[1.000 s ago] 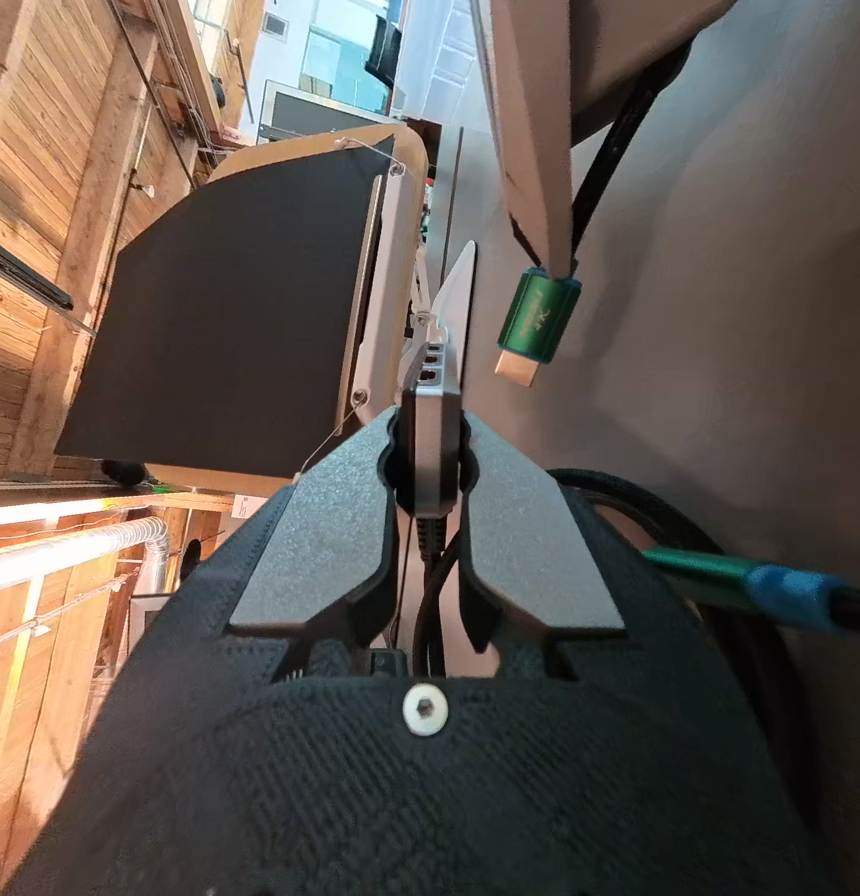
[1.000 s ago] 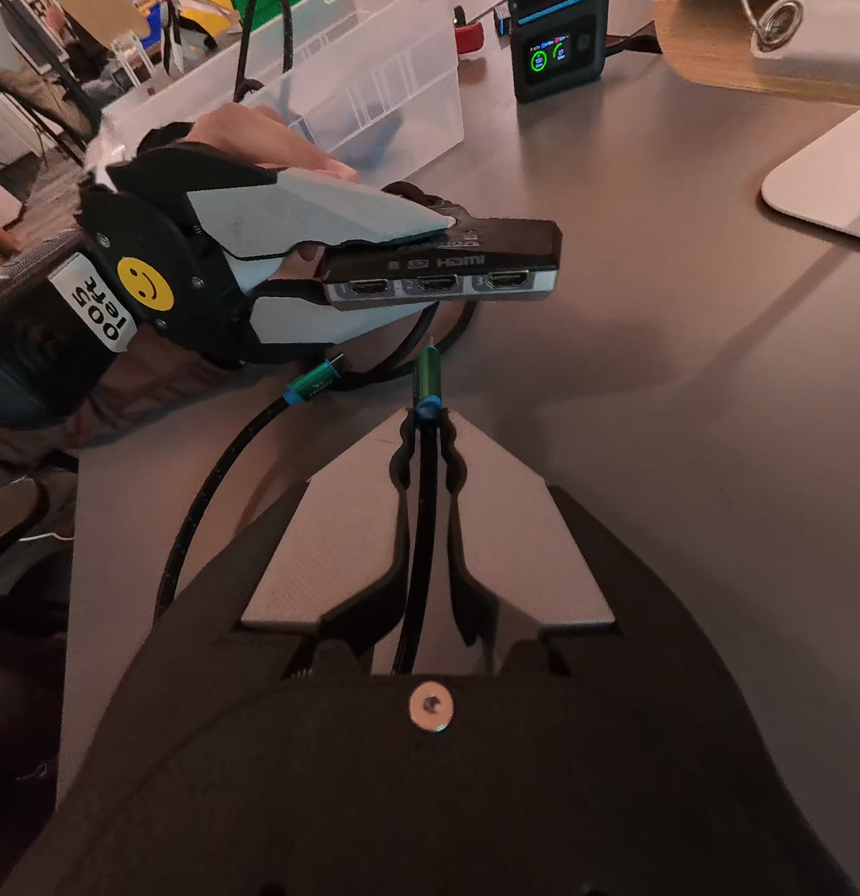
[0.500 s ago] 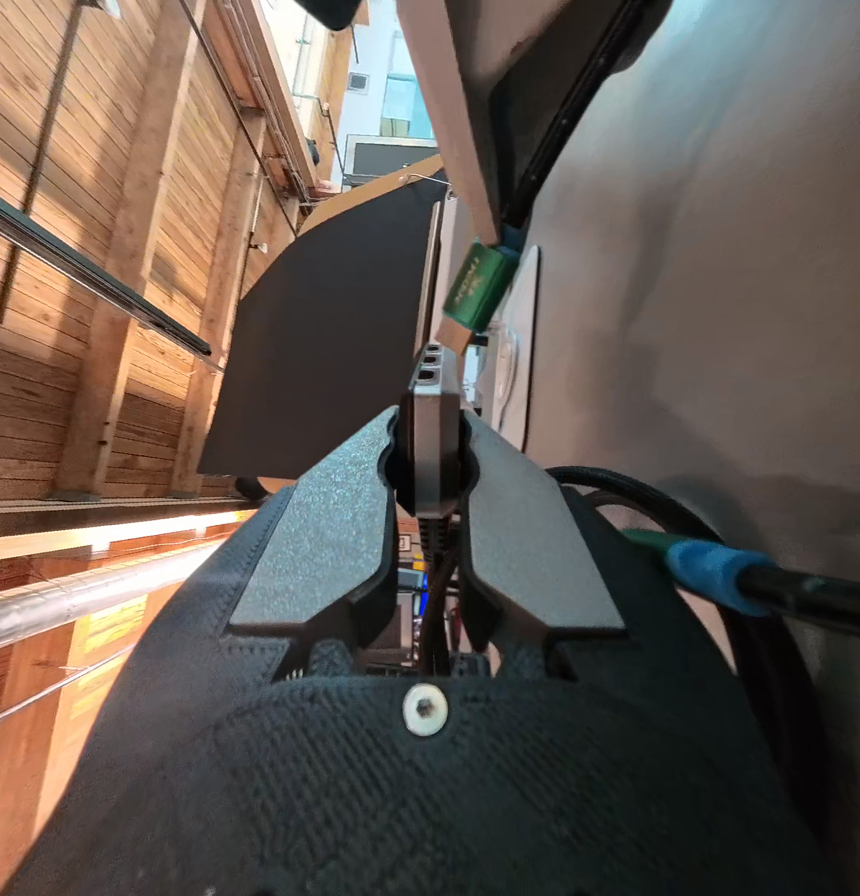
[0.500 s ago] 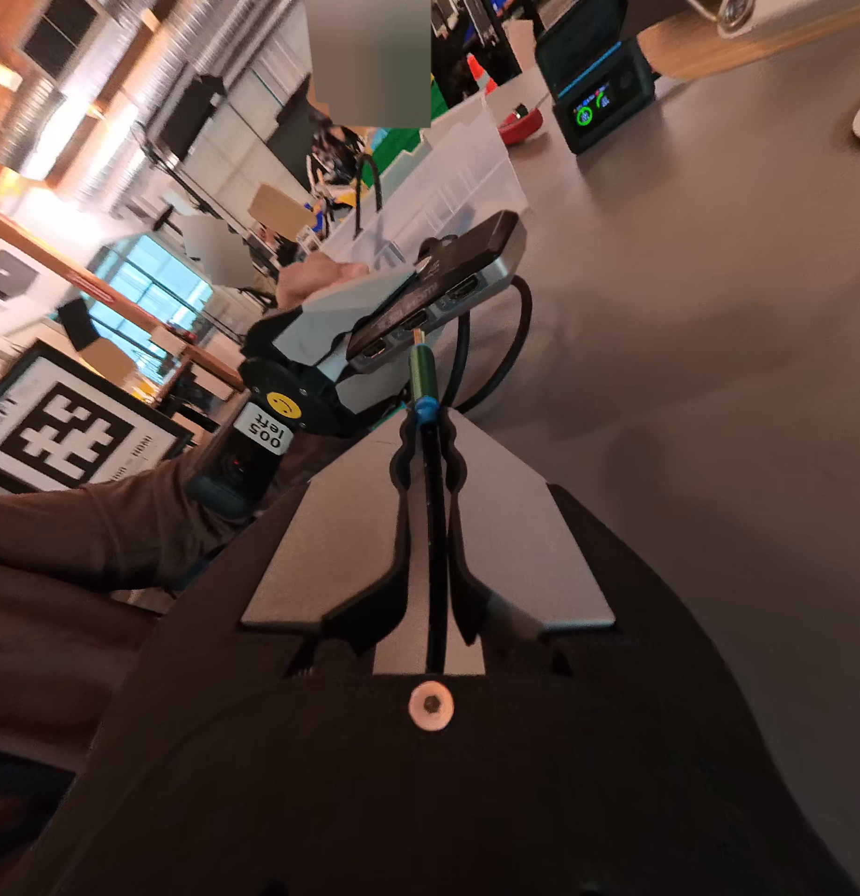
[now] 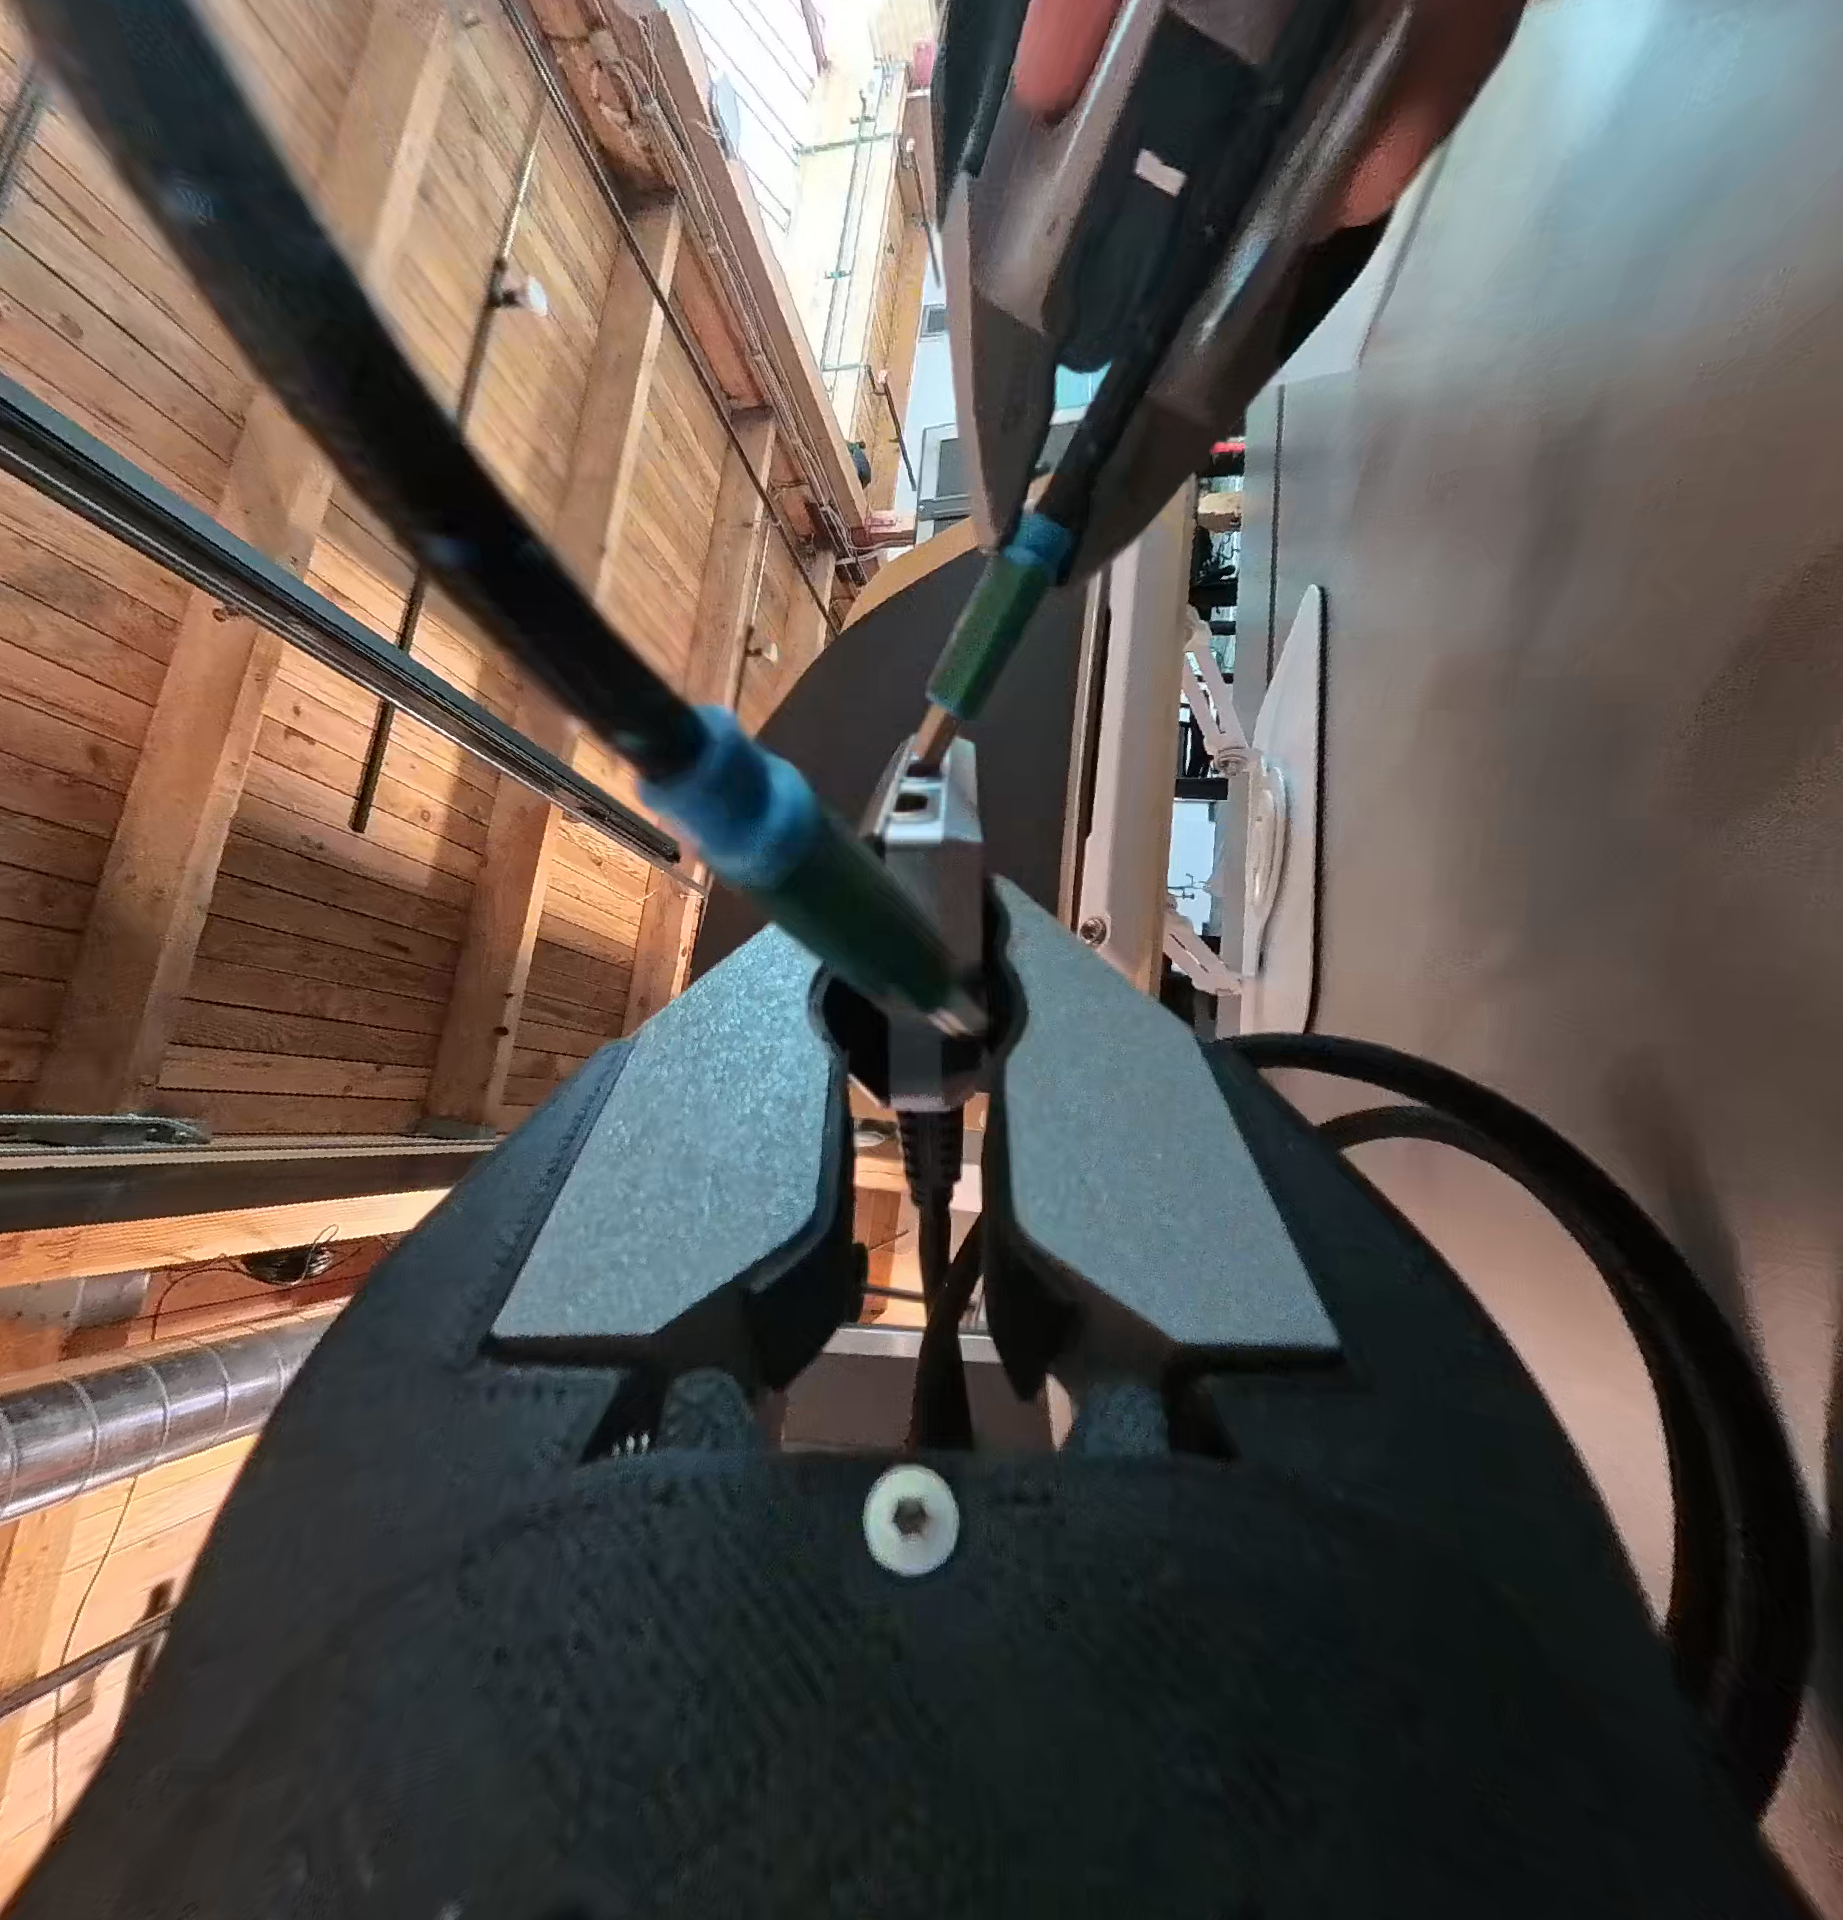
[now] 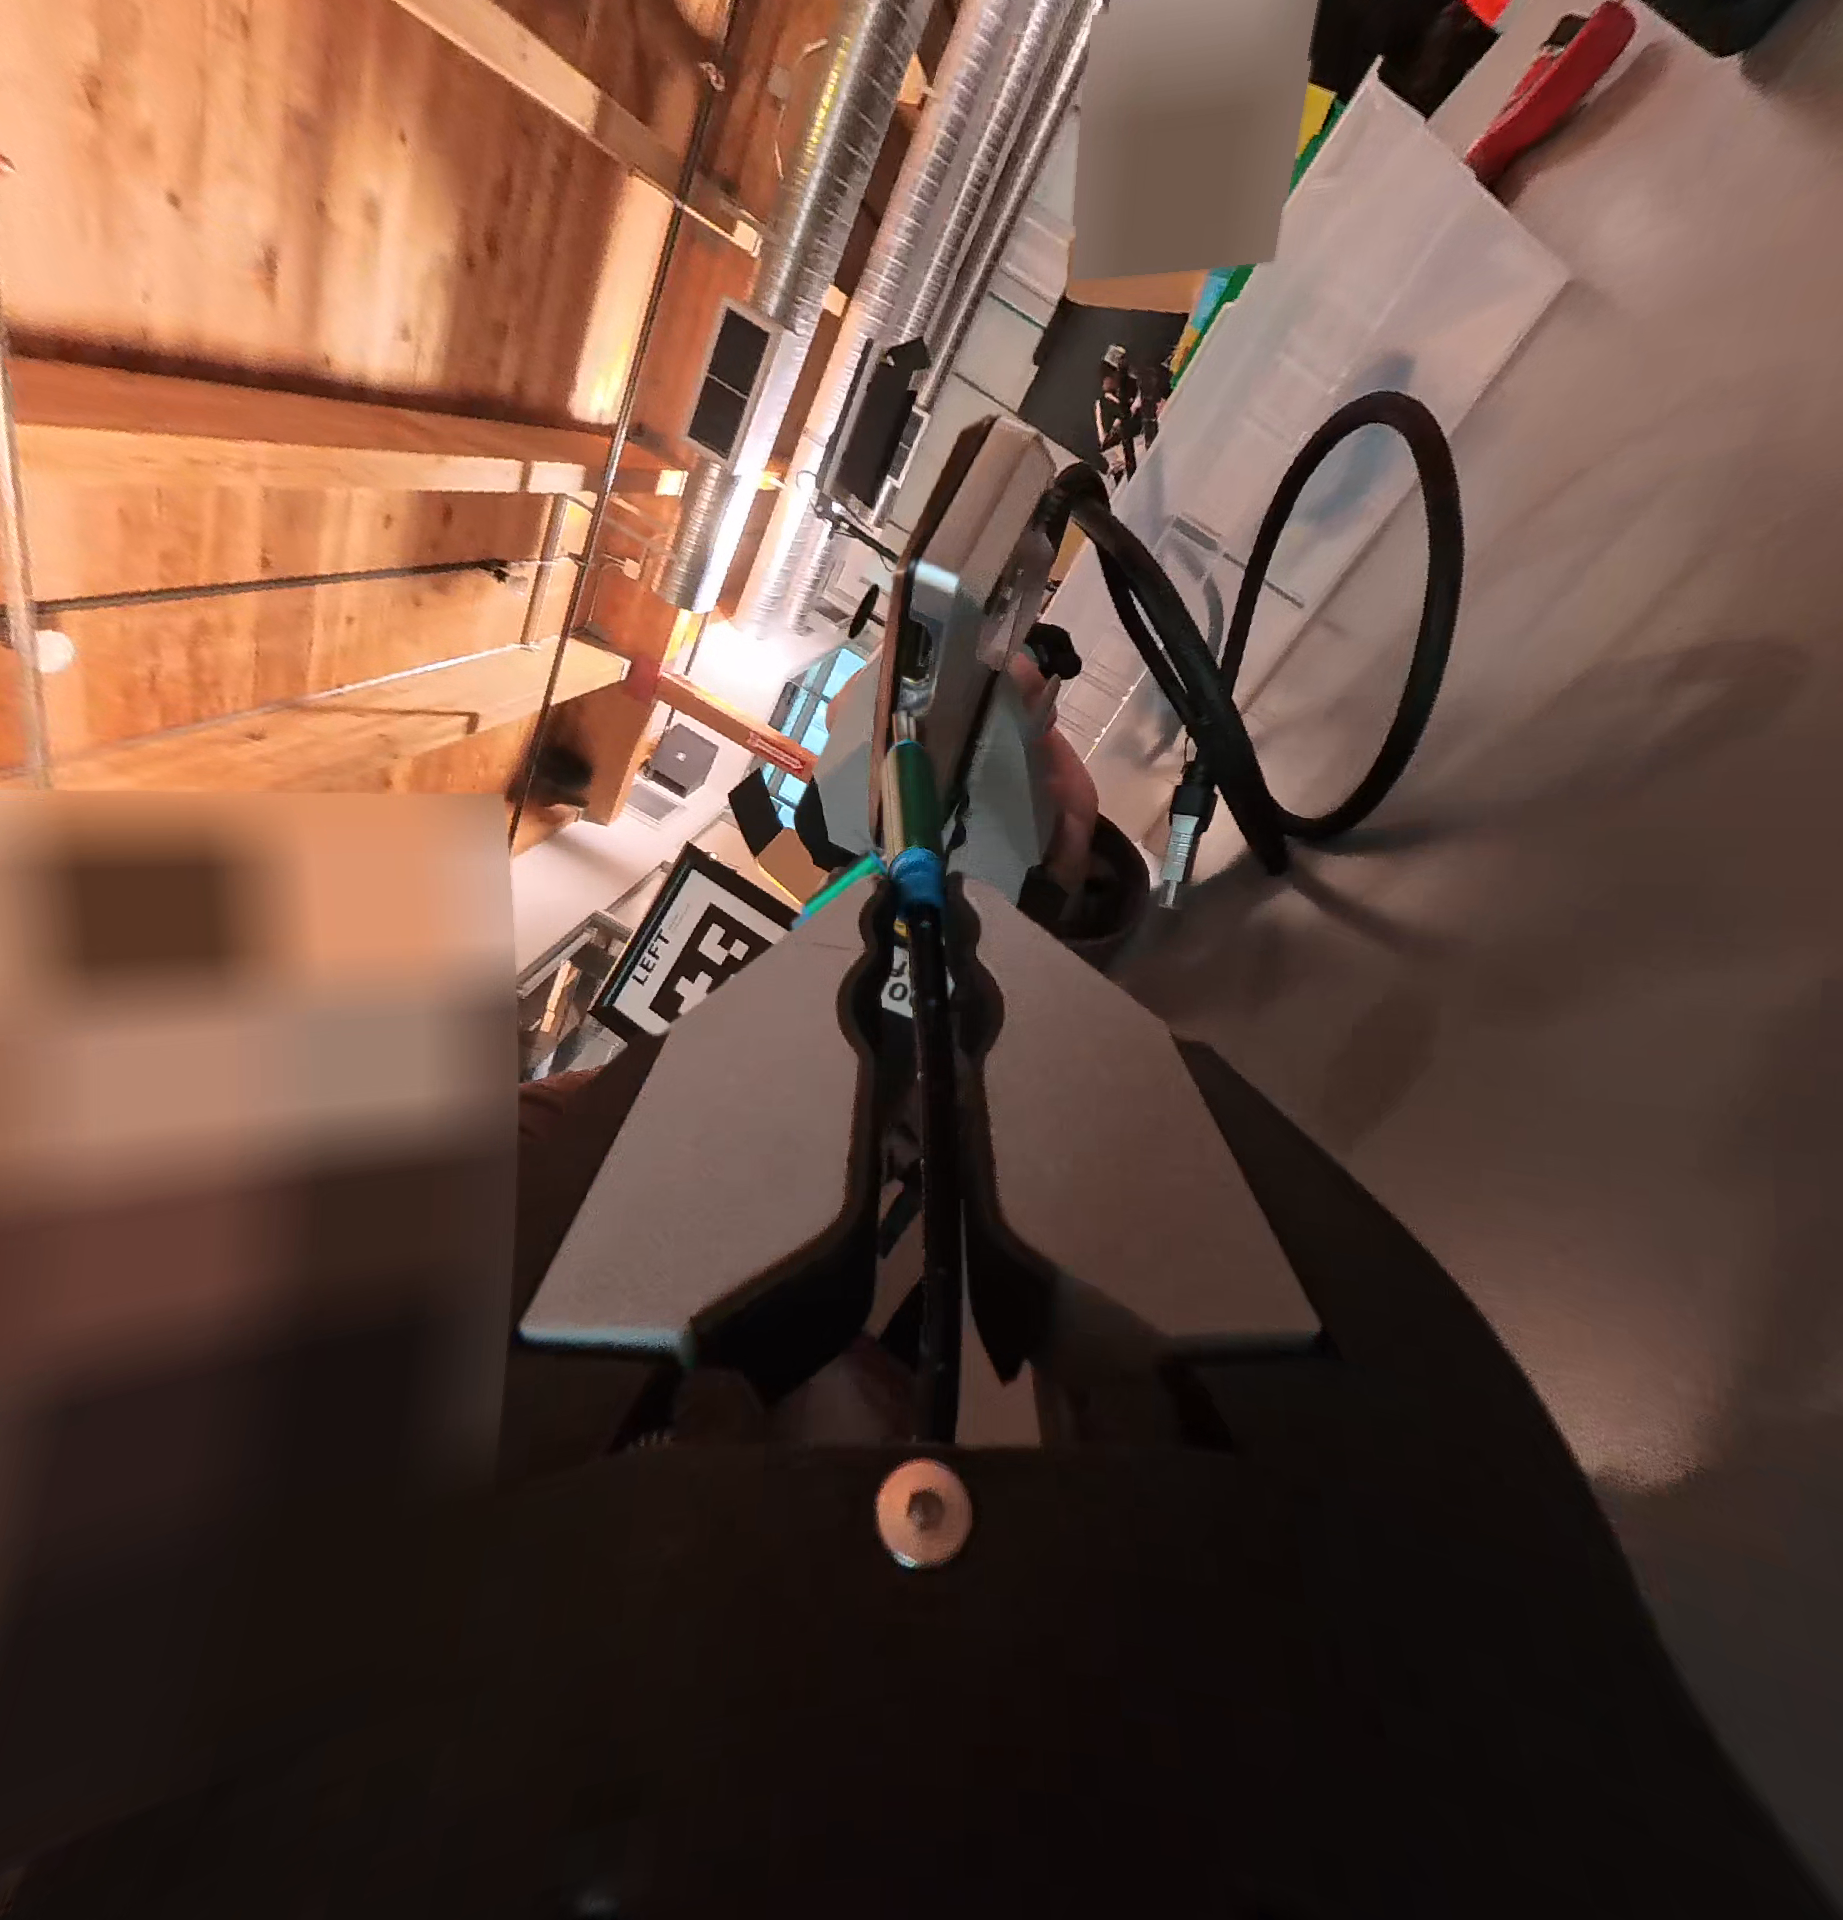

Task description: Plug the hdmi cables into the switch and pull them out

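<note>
1. Warm, bright light falls on the wooden planks (image 5: 273,623) left of the fingers (image 5: 688,1143).
2. The cable (image 5: 397,436) crossing above them is smeared, out of focus.
3. Straight lines bend near the edges.
4. In the right wrist view the housing below the fingers (image 6: 751,1143) lies in deep shadow.

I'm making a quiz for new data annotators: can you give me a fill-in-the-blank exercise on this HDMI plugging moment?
1. The left gripper is shut on the ____.
2. The right gripper grips a black cable just behind its blue collar and ____ plug.
3. That plug's metal tip is at one of the ____ on the switch.

Missing words: switch; green; ports
</note>
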A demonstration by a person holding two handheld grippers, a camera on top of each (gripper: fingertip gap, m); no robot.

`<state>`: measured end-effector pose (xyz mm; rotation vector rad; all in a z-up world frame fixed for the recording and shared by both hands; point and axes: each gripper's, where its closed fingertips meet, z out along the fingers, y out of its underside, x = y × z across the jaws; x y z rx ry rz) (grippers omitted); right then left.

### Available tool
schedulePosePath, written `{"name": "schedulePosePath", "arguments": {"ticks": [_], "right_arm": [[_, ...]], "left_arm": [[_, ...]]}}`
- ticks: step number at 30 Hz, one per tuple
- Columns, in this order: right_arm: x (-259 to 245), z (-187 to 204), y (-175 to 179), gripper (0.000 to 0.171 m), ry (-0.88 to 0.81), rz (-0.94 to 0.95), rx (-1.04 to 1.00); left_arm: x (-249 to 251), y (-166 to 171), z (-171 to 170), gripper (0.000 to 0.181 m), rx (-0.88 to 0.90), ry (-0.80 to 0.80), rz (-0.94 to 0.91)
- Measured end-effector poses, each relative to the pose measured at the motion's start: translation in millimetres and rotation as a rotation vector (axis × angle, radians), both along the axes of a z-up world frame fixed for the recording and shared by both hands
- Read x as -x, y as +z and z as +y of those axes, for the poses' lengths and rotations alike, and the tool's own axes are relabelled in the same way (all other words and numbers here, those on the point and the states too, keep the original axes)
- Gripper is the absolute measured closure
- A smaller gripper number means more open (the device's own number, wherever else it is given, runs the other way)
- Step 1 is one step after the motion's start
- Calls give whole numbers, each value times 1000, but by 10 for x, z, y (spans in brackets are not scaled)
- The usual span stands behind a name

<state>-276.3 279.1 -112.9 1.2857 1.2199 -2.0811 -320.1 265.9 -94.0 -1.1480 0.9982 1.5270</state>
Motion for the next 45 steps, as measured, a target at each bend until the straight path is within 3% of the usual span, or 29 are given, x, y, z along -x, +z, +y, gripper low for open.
{"name": "schedulePosePath", "arguments": {"ticks": [12,21,45], "right_arm": [[-24,-42,-20,164,31,-28,23],[-38,-33,-44,164,31,-28,8],[-134,-75,-262,164,106,-156,-7]], "left_arm": [[-6,31,21,161,-4,57,139],[-32,-3,39,162,7,28,118],[-117,-177,48,162,77,62,286]]}}
